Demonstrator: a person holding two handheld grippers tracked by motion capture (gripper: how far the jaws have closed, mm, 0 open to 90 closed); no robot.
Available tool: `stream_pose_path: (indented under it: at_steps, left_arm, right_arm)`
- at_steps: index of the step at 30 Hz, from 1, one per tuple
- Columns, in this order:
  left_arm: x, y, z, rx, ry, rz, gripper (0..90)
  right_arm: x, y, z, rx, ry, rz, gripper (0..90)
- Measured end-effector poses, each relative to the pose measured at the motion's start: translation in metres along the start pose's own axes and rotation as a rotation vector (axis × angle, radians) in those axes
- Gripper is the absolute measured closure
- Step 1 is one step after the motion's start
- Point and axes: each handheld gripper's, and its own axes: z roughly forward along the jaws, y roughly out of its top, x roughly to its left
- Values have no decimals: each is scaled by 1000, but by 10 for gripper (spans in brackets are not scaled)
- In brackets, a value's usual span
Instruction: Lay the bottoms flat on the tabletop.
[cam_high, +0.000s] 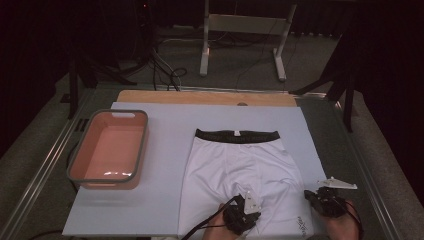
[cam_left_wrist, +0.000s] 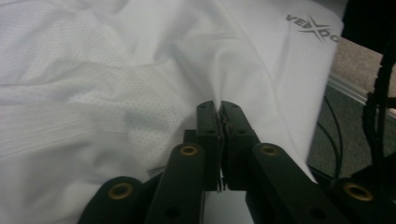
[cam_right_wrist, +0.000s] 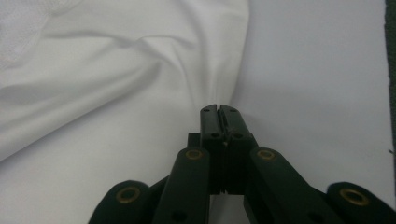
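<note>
Both grippers pinch white shorts (cam_high: 240, 170)

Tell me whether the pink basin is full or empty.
Empty: the pink basin shows only its bare bottom; the white shorts lie spread beside it.

My forearms are getting cut off at the near edge, and the shorts' (cam_high: 240, 170) near hem is hiding beneath my left hand-held gripper (cam_high: 243, 212).

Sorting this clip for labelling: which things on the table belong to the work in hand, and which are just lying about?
In use:
- white shorts, laid flat
- left tool, shut on a fold of the shorts
- right tool, shut on the shorts' edge

Lying about:
- pink tub, at the left of the table
</note>
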Motion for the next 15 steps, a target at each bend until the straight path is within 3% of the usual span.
stream_pose_path:
  at_steps: [6, 8, 11, 15]
  left_arm:
    - [-4, -2, -9, -23, -16, 13, 875]
    - [0, -2, -14, -37, -7, 4, 747]
    - [10, -2, -21, -59, 8, -18, 616]
    - [24, -2, -31, -97, 11, -70, 554]
  right_arm:
    - [-5, -5, -9, -20, -8, 30, 891]
    - [-5, -5, -10, -33, -3, 39, 866]
    - [-3, -2, -9, -55, 13, 46, 720]
    - [0, 5, -6, -86, 43, 43, 517]
